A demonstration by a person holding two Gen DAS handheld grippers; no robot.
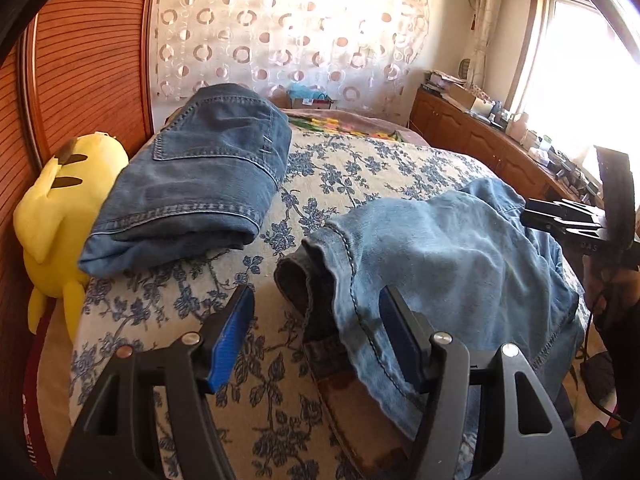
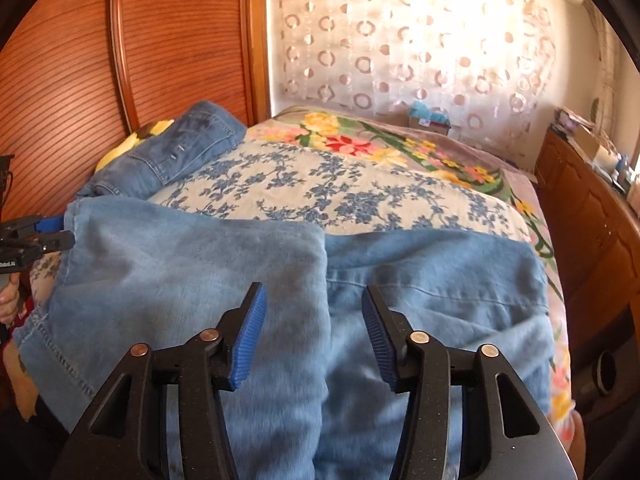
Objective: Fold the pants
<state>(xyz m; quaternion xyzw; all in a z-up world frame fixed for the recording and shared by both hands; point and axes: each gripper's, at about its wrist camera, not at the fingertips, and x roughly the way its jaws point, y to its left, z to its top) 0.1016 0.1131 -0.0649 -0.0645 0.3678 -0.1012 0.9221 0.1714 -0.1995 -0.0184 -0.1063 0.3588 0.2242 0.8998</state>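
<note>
Light blue jeans (image 1: 440,256) lie rumpled across the near side of the bed, partly folded over themselves, with a hem and a dark inner leg end at their left. My left gripper (image 1: 316,320) is open at that hem; the cloth lies against its right finger and the pads do not press on it. In the right wrist view the folded layer of the jeans (image 2: 200,264) ends in an edge that runs between the fingers of my open right gripper (image 2: 313,296), which hovers just over the denim. The left gripper (image 2: 52,232) shows at the jeans' left end.
A second, darker pair of jeans (image 1: 200,184) lies folded at the head of the bed beside a yellow plush toy (image 1: 60,208). The floral bedcover (image 1: 360,176) stretches beyond. A ribbed wooden panel (image 1: 80,60) stands to the left, a cluttered wooden cabinet (image 1: 480,140) to the right.
</note>
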